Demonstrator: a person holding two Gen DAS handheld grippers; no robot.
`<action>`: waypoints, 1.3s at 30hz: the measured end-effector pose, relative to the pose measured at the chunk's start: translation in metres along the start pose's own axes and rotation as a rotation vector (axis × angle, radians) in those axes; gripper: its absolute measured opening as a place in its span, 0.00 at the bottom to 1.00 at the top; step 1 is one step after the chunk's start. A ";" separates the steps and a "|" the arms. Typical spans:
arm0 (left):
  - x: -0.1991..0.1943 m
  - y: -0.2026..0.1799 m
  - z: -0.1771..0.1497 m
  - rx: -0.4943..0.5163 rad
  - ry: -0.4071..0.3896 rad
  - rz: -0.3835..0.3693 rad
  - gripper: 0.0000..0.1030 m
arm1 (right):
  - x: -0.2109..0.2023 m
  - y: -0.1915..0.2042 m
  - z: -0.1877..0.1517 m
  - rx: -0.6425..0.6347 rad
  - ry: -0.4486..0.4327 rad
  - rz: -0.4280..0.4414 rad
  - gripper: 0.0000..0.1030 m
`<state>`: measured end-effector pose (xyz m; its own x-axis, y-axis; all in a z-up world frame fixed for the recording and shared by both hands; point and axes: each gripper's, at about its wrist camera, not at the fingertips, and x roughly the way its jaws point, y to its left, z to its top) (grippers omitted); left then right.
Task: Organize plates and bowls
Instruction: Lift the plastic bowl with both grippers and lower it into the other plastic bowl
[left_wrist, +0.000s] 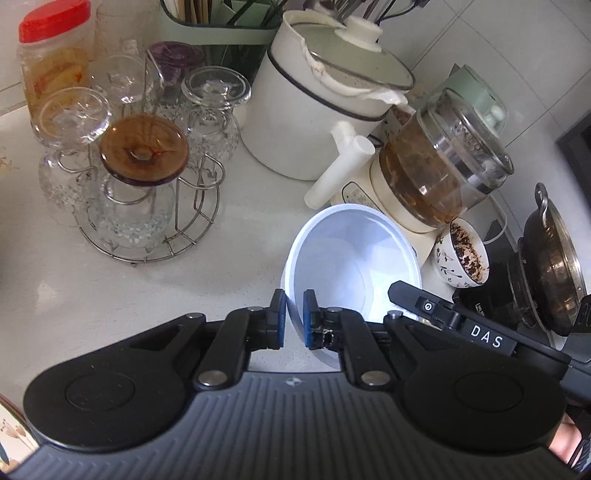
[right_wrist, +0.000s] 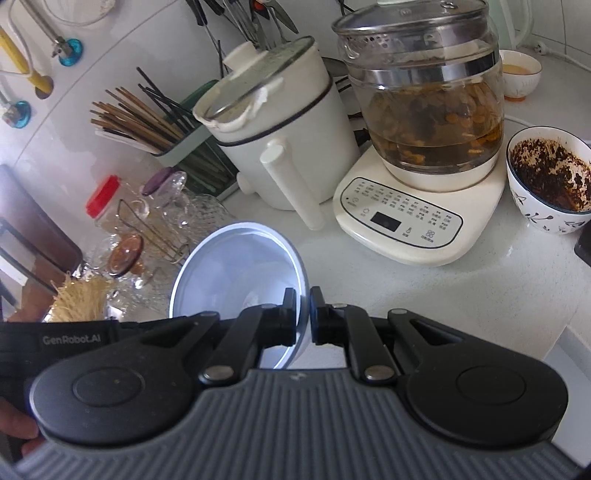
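Both grippers are pinched on the rim of one white bowl (left_wrist: 351, 273); the left gripper (left_wrist: 294, 317) has its pads nearly together with the near-left rim between them, and the right gripper (right_wrist: 303, 317) is likewise almost closed over the rim on the bowl's right side; the bowl is empty, tilted, and appears lifted clear of the counter (left_wrist: 229, 266), though the underside is hidden so I cannot tell for certain; it hangs in front of the kettle (right_wrist: 424, 110) and the white pot (right_wrist: 277, 140), with the glass rack (left_wrist: 144, 177) well to its left. As for progress, this looks like an early or middle stage: one bowl is in hand and not yet set anywhere; a dirty patterned bowl (right_wrist: 550, 181) sits just beside the kettle base, untouched; another small bowl (right_wrist: 521, 74) stands behind the kettle; the edge of a patterned plate (left_wrist: 14, 432) shows at the lower left of the left wrist view; no stack or destination is visible, so most of the sorting seems left to do.
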<state>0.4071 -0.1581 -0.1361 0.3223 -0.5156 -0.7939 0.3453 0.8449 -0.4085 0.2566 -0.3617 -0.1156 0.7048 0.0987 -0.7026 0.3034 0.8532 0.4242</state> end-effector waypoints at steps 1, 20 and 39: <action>-0.002 0.000 0.000 0.000 -0.002 0.000 0.11 | -0.002 0.002 -0.001 0.000 -0.002 0.002 0.09; -0.067 0.025 -0.013 0.011 -0.043 0.011 0.11 | -0.029 0.059 -0.014 -0.036 -0.038 0.015 0.10; -0.091 0.074 -0.053 -0.147 -0.040 0.024 0.12 | -0.015 0.090 -0.059 -0.056 0.095 0.010 0.11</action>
<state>0.3562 -0.0416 -0.1184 0.3651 -0.4975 -0.7869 0.2051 0.8674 -0.4533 0.2349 -0.2562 -0.1008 0.6428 0.1536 -0.7504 0.2583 0.8788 0.4011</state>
